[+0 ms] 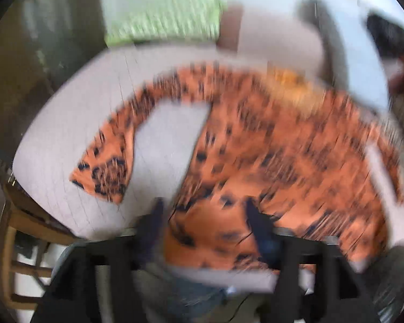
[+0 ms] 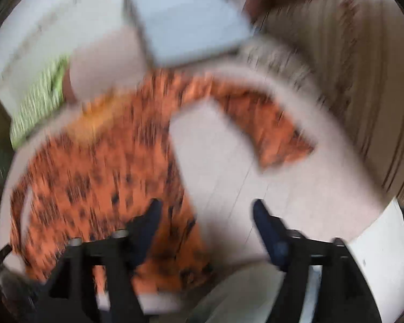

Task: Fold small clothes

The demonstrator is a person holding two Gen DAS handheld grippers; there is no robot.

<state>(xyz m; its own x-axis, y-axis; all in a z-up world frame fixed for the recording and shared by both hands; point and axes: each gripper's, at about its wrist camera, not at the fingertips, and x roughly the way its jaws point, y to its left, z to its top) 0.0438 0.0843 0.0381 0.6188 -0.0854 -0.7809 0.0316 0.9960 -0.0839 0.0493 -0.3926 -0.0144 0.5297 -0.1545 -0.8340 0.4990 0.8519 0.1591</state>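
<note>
An orange top with black spots [image 1: 269, 148] lies spread flat on a pale grey pad [image 1: 67, 134], both sleeves out to the sides. My left gripper [image 1: 202, 207] is open and hovers over the garment's lower left hem. In the right wrist view the same top [image 2: 107, 175] lies on the pad [image 2: 242, 175], and my right gripper [image 2: 206, 210] is open above the lower right hem, its left finger over the fabric and its right finger over bare pad. Both views are motion-blurred.
A green patterned cloth [image 1: 164, 18] and a pinkish folded item [image 1: 277, 40] lie beyond the top. A grey-white box [image 2: 185, 18] stands at the back. A striped surface [image 2: 350, 67] is to the right, and wooden chair legs [image 1: 13, 255] show at lower left.
</note>
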